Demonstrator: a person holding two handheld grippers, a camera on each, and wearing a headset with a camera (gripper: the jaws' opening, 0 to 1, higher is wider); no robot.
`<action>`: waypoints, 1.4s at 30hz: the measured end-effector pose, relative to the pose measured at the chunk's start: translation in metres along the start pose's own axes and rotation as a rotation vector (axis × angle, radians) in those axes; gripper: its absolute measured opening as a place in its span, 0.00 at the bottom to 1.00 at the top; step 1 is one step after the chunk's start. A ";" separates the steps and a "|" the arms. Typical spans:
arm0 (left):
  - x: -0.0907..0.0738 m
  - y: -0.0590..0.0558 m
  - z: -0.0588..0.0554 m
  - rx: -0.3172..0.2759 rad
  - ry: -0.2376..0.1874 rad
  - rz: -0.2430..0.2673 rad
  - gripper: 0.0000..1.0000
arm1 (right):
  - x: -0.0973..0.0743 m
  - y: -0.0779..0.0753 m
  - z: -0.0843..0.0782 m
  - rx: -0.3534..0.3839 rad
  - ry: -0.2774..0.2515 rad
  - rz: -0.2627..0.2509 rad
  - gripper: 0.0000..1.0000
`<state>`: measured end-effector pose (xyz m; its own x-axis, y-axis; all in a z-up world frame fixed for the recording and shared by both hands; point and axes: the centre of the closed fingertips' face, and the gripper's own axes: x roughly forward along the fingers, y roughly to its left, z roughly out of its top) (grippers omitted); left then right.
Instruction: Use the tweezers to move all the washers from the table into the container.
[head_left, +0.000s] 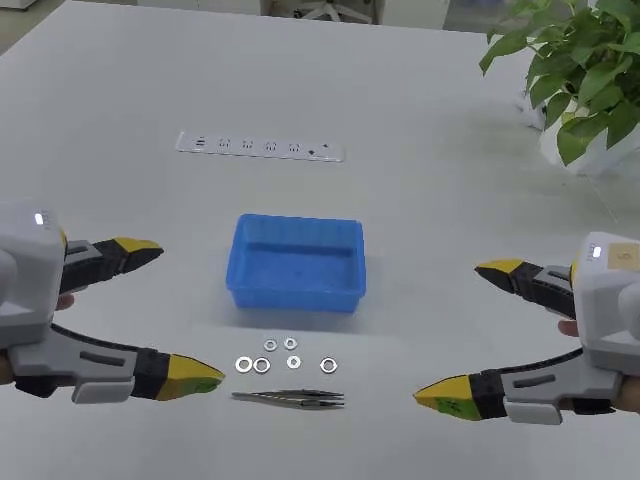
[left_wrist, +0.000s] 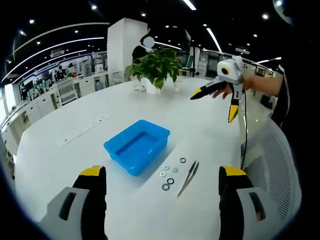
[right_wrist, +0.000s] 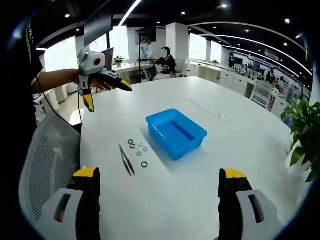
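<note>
Several small silver washers (head_left: 285, 358) (left_wrist: 171, 174) (right_wrist: 136, 148) lie loose on the white table, just in front of an empty blue container (head_left: 298, 262) (left_wrist: 136, 145) (right_wrist: 176, 132). Metal tweezers (head_left: 290, 398) (left_wrist: 188, 178) (right_wrist: 126, 160) lie flat on the table on the near side of the washers. My left gripper (head_left: 175, 310) (left_wrist: 162, 185) (right_wrist: 109, 92) is held open at the left, well away from the tweezers. My right gripper (head_left: 470, 330) (right_wrist: 157, 185) (left_wrist: 217, 102) is held open at the right, also with nothing between its jaws.
A white power strip (head_left: 260, 147) (left_wrist: 82, 131) (right_wrist: 207, 110) lies beyond the container. A potted green plant (head_left: 580, 70) (left_wrist: 156, 67) (right_wrist: 305, 135) stands at the far right corner of the table. A mesh chair (right_wrist: 47, 160) stands by the near table edge.
</note>
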<state>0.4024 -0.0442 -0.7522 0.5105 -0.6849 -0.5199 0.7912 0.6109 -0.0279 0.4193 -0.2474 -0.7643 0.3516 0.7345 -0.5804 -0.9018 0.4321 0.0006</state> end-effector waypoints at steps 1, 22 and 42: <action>0.000 0.000 0.000 0.001 0.001 0.000 0.99 | 0.000 0.000 0.000 0.000 0.002 0.000 1.00; 0.002 -0.003 0.001 0.019 0.000 -0.012 0.99 | 0.000 0.000 0.001 -0.006 0.000 -0.004 1.00; 0.000 0.000 0.001 0.026 -0.002 -0.002 0.99 | 0.002 -0.002 0.006 -0.018 -0.009 -0.010 1.00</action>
<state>0.4024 -0.0448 -0.7514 0.5096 -0.6870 -0.5179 0.8008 0.5989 -0.0065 0.4237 -0.2441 -0.7608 0.3630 0.7345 -0.5733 -0.9024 0.4305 -0.0198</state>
